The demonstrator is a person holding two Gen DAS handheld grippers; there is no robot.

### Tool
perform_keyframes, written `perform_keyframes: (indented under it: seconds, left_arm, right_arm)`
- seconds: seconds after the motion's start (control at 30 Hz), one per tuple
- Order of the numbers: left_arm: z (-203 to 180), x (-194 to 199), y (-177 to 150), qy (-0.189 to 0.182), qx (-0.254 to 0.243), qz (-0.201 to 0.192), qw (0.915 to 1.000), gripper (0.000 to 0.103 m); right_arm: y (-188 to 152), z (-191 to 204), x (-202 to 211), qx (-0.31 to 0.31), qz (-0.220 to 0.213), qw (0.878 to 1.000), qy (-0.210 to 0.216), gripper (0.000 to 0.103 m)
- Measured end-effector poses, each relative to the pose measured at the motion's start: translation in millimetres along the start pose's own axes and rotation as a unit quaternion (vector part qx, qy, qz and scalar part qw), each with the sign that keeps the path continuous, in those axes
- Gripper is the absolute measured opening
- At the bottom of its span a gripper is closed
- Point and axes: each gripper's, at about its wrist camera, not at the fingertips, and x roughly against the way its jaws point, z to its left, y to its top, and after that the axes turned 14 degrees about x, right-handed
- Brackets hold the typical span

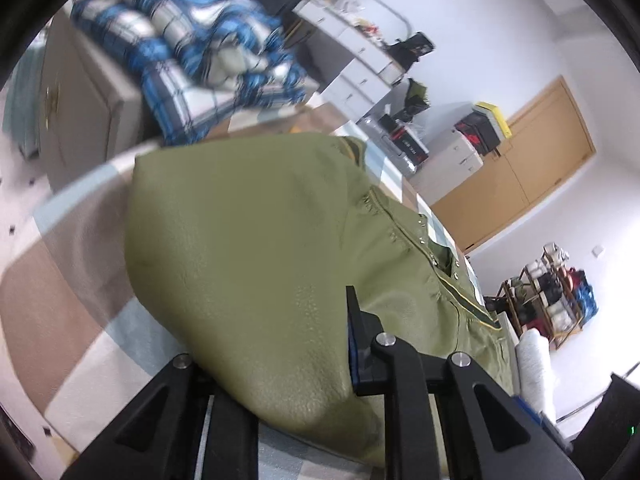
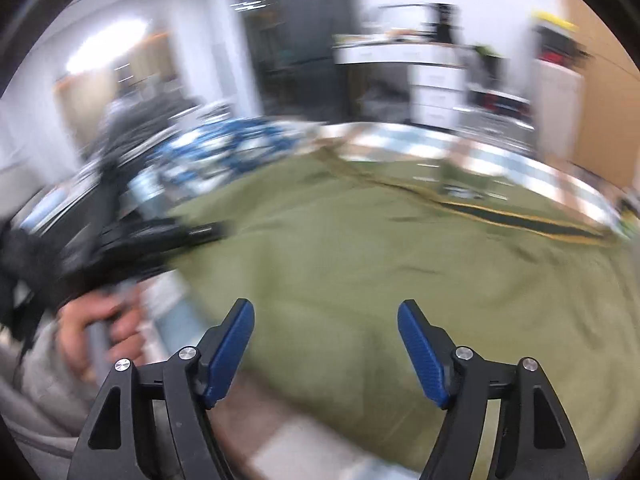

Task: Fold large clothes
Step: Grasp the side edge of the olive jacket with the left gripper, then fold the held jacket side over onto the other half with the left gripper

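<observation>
Big green jacket (image 1: 256, 248) spread out on a bed with a checked cover (image 1: 52, 280) in brown, white and pale blue. Zipper line (image 1: 404, 232) and small metal snaps running along one edge of the jacket, with a dark strip and yellow trim near the collar. Left gripper (image 1: 320, 340) low over the jacket, fingers close together and pinching a thick fold of green cloth — only one black finger (image 1: 360, 332) clear to see, the other hidden under the cloth. Right gripper (image 2: 326, 344) above the near part of the jacket (image 2: 360, 260), fingers wide apart, blue pads (image 2: 232, 348) bare, nothing between them, not touching the cloth. Right wrist picture very blurred. On its left side, a hand (image 2: 100, 328) in a grey sleeve wrapped around the handle of the other black gripper (image 2: 160, 236), its tip right at the jacket's edge. Blue and white checked blanket (image 1: 188, 48) piled up past the jacket, at the far end of the bed. Behind it — white drawers (image 1: 360, 64) with clutter on top, a wooden door (image 1: 536, 160) in a white wall, and a rack (image 1: 548, 296) stuffed with bags and clothes.
</observation>
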Motion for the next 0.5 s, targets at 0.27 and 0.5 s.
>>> perform_keyframes:
  seconds: [0.27,0.5]
  left_arm:
    - [9,23,6,0.013,-0.024,-0.023,0.9993,0.011]
    - [23,15,14,0.014,-0.001,-0.015,0.9998,0.015]
  right_arm:
    - [-25,-45,-1,-0.088,0.048,0.993,-0.060,0.073]
    - [-24,-43,-13,-0.093,0.041,0.994,-0.050,0.073]
